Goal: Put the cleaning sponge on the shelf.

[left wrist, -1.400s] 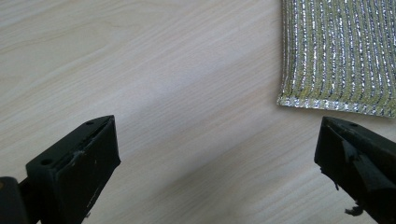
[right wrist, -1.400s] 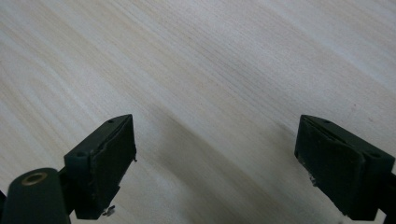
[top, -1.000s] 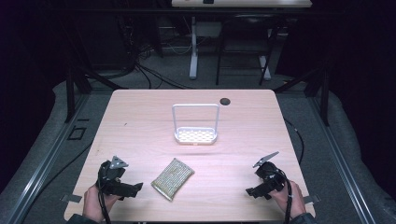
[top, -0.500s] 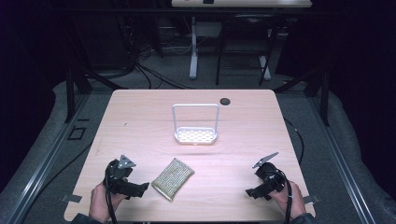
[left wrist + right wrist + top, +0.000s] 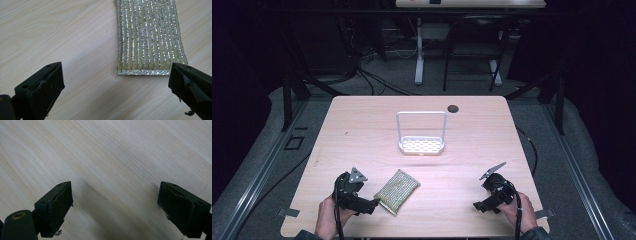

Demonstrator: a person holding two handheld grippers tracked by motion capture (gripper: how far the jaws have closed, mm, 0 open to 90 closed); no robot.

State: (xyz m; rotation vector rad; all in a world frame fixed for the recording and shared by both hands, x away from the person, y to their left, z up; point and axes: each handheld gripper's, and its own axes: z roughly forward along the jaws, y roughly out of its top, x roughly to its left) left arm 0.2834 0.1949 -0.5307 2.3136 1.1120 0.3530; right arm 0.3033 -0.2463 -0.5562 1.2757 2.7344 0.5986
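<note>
Left gripper (image 5: 117,82), jaws spread wide, nears the glittery yellow-green scouring sponge (image 5: 150,37) at lower centre; centring over its short edge should secure the grasp.

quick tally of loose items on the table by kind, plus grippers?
Scouring sponge, green-gold with silver threads: 1
White wire-handled rack with perforated base: 1
Dark round spot at the table's far edge (cannot tell what it is): 1
Grippers, both with jaws apart: 2, the left gripper and the right gripper
Total: 5
</note>
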